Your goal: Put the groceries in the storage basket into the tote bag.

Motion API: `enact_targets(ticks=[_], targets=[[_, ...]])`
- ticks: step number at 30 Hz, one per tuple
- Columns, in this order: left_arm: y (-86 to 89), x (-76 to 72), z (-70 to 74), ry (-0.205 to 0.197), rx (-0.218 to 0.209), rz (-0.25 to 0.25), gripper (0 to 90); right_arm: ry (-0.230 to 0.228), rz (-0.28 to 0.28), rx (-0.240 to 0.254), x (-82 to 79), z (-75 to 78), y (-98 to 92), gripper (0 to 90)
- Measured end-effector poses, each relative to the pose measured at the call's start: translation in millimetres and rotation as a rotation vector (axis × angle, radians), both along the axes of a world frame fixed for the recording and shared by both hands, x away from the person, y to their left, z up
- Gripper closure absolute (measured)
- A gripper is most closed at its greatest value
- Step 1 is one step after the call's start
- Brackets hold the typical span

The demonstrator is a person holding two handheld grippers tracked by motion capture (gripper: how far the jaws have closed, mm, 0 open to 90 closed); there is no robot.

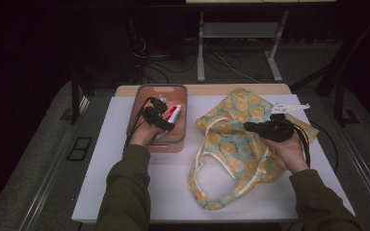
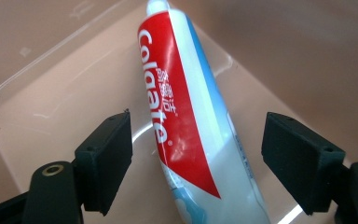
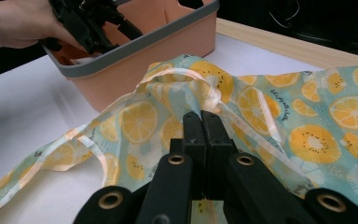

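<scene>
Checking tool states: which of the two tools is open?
The left tool, down in the pink bin: its jaws stand apart either side of the toothpaste tube, pads not touching it. The right tool is shut on the fruit-print bag.

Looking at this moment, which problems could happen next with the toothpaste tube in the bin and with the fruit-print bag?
1. The left hand-held gripper stands open around the toothpaste tube, which lies slanted between the jaws. Closing now may pinch it off-centre, so it could twist or slip.
2. The tube lies low inside the pink bin; the jaws might catch the wall or drag the bin.
3. The right hand-held gripper is shut on the bag; thin cloth may slide out, and the mouth would collapse.
</scene>
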State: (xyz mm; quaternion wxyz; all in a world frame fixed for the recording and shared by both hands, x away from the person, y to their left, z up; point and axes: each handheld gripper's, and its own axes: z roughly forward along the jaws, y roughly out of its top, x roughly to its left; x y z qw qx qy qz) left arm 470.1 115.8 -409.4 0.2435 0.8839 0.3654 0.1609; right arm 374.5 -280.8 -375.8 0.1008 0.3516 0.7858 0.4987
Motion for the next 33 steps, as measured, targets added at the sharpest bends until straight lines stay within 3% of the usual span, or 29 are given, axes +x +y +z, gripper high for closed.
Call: enact_targets(ticks=[6,10,16,18,20,22,29,33], targets=[[-7.1,1.4,-8.3,0.042,0.100,-0.035,24.2,0.002,-0.003,-0.001,-0.4,-0.8,-0.8,89.6],[-6.1,2.7,-8.2,0.056,0.089,-0.032,36.5,0.003,-0.004,-0.002,-0.5,-1.4,-1.4,89.6],[-3.8,5.3,-8.4,0.086,0.070,-0.022,47.0,0.001,-0.005,-0.001,-0.7,-1.6,-2.1,89.6],[-1.1,6.0,-5.9,0.089,0.039,-0.014,56.6,0.001,-0.006,0.000,-0.8,-1.5,-2.1,89.6],[-1.5,5.4,-5.1,0.081,0.044,-0.012,68.3,-0.001,-0.007,-0.001,-0.9,-1.4,-2.2,89.6],[-2.8,5.3,-5.6,0.081,0.059,-0.014,71.3,-0.001,-0.007,0.000,-1.0,-1.3,-2.3,89.6],[-0.8,8.3,-3.5,0.105,0.041,0.010,73.2,-0.001,-0.005,-0.001,-1.0,-1.6,-1.5,89.6],[3.7,8.8,0.9,0.085,0.026,0.004,73.1,-0.001,-0.004,-0.003,-0.9,-1.8,-0.7,89.6]])
